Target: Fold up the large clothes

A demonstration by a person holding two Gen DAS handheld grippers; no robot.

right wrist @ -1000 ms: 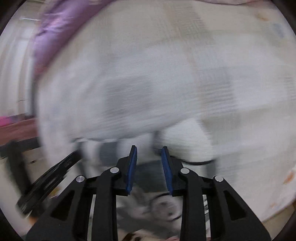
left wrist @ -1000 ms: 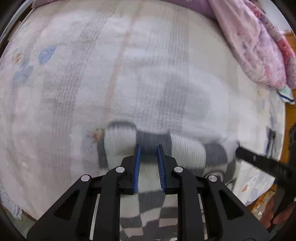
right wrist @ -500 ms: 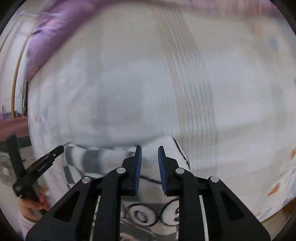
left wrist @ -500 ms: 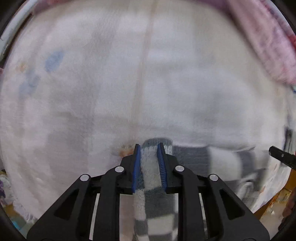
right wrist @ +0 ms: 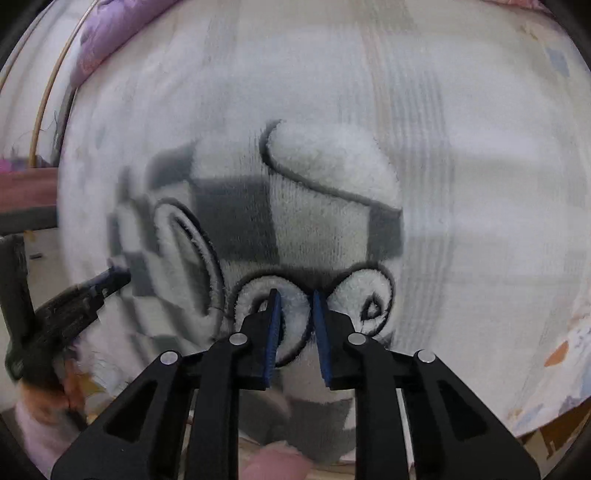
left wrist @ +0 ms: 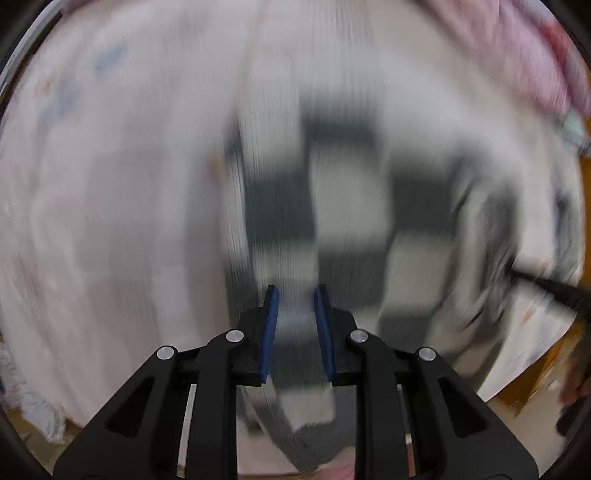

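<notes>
A fluffy grey-and-white checkered garment [left wrist: 343, 206] lies spread on the pale bedcover [left wrist: 110, 221]; in the right wrist view [right wrist: 321, 218] it shows black-outlined round patches. My left gripper [left wrist: 295, 295] is shut on a fold of the garment, which runs between its blue pads. My right gripper [right wrist: 295, 299] is shut on the garment's near edge at a round patch. The left gripper also shows at the left of the right wrist view [right wrist: 110, 277]. The left wrist view is motion-blurred.
A pink quilt [left wrist: 535, 62] is heaped at the bed's far right. A purple pillow [right wrist: 110, 33] lies at the far left. The bed's near edge [right wrist: 546, 413] drops to the floor at the right. A wooden frame [right wrist: 26, 184] stands at the left.
Both grippers have pushed the garment away from me, onto the bed. It now lies spread much further in front of them than before. Both stay shut on it.
</notes>
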